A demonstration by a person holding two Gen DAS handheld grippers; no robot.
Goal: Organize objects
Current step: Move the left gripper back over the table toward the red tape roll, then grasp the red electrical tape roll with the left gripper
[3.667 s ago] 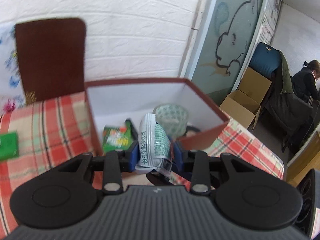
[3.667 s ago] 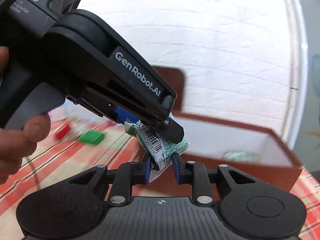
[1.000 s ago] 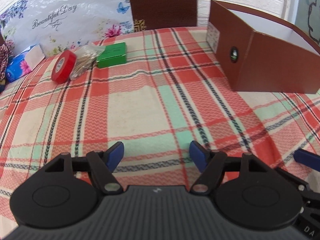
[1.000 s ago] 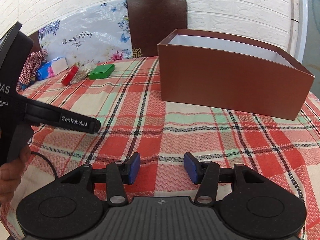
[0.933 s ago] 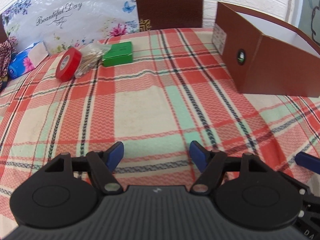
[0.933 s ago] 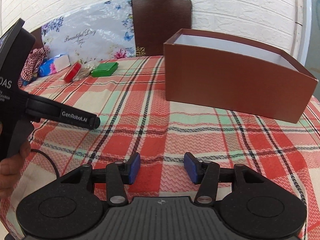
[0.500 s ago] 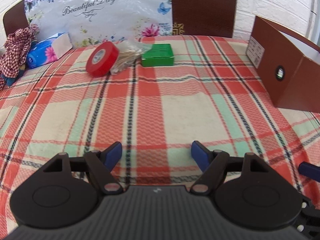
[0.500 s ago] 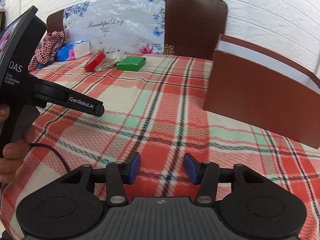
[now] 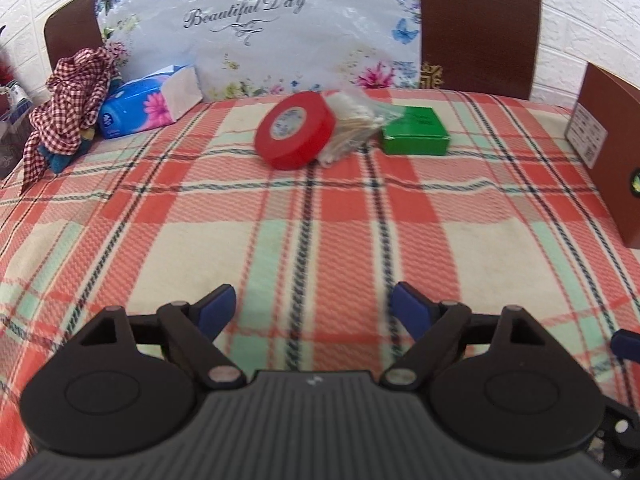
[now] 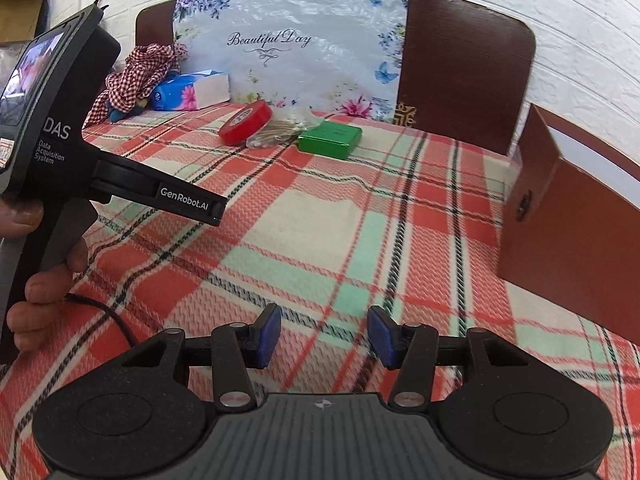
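A red tape roll [image 9: 295, 135] [image 10: 245, 122], a clear bag of cotton swabs [image 9: 354, 127] [image 10: 280, 130] and a flat green box [image 9: 415, 136] [image 10: 330, 139] lie together at the far side of the plaid tablecloth. My left gripper [image 9: 313, 309] hovers well short of them over bare cloth; its jaws are opening and nothing is between them. My right gripper [image 10: 324, 332] is open and empty, low over the cloth. The brown box [image 9: 612, 160] [image 10: 568, 216] stands at the right edge. In the right wrist view the left gripper's body [image 10: 60, 152] fills the left side, held by a hand.
A blue tissue pack [image 9: 148, 102] [image 10: 192, 94] and a red checked cloth [image 9: 68, 108] [image 10: 136, 72] sit at the far left. A floral "Beautiful Day" bag [image 9: 256, 28] and a brown chair back [image 9: 478, 24] rise behind the table against a white brick wall.
Both views swung left: the brown box slid to the right edge and the tape, swabs and green box came nearer the centre. The left jaws spread wider. Earlier, the snack packet went into the box.
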